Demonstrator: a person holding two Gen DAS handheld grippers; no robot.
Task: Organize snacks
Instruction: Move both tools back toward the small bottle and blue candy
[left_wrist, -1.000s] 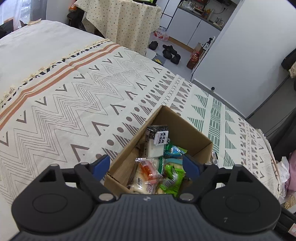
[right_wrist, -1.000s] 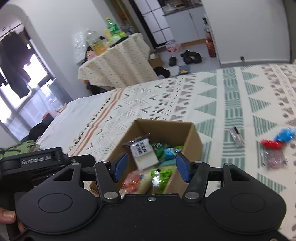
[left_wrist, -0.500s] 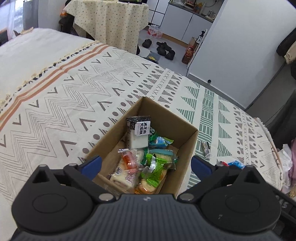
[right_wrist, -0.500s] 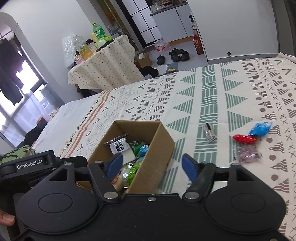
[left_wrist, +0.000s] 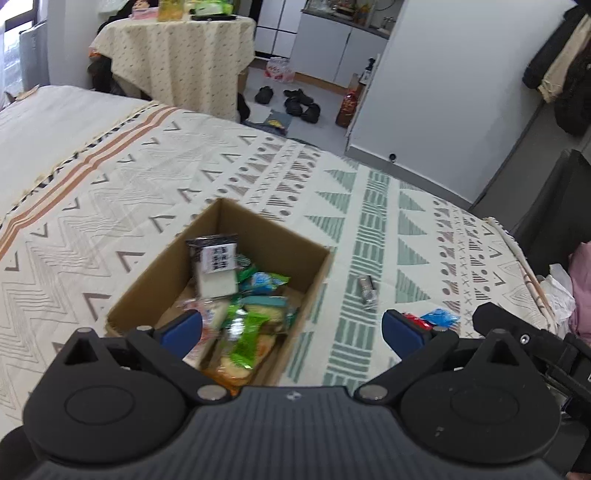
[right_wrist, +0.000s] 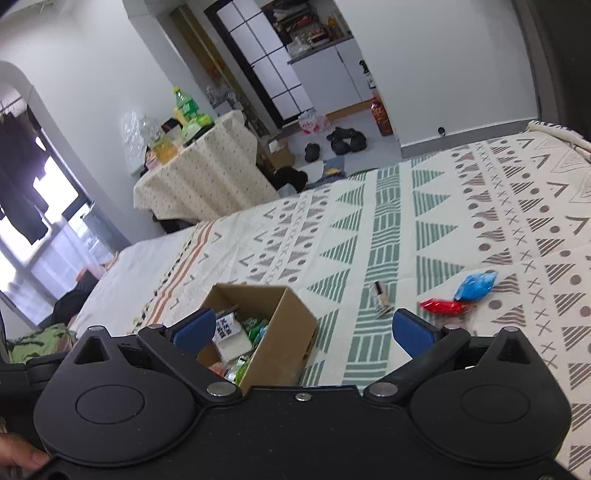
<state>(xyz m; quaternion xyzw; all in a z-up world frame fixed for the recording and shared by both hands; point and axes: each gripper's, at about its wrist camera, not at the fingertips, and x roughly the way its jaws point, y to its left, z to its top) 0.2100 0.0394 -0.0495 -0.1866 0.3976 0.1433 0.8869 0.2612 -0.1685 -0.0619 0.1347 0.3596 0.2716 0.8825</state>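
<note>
Both tools were spread wide with nothing between the blue pads: the left gripper (left_wrist: 291, 332) hung over the near end of the cardboard box (left_wrist: 166, 273), and the right gripper (right_wrist: 301, 330) hovered a little to its right, above the patterned bedspread (right_wrist: 424, 221). The box sat on the bed with its top open, already holding a heap of wrapped snacks, among them a white cake in a black-labelled wrapper (left_wrist: 216, 267) leaning upright and a green packet (left_wrist: 247, 338) lying on top. Loose on the spread to the right of the box lay a small silvery stick packet (right_wrist: 380, 297), and farther right a red packet (right_wrist: 441, 306) touching a blue packet (right_wrist: 476, 286). I judged all three to be light, crinkly film pouches, soft inside and a bit slippery, so a pinch across the middle of the body or on a crimped end seam should hold them; squeezing hard might crush whatever was within. The stick lay flat on soft bedding, which would give under the fingers and make scooping awkward. The red and blue ones lay so close that taking one could drag the other. Nothing else stood between the right tool and those packets. Beyond the bed were a cloth-covered table (right_wrist: 207, 173) and black shoes (right_wrist: 345, 140) on the floor.
</note>
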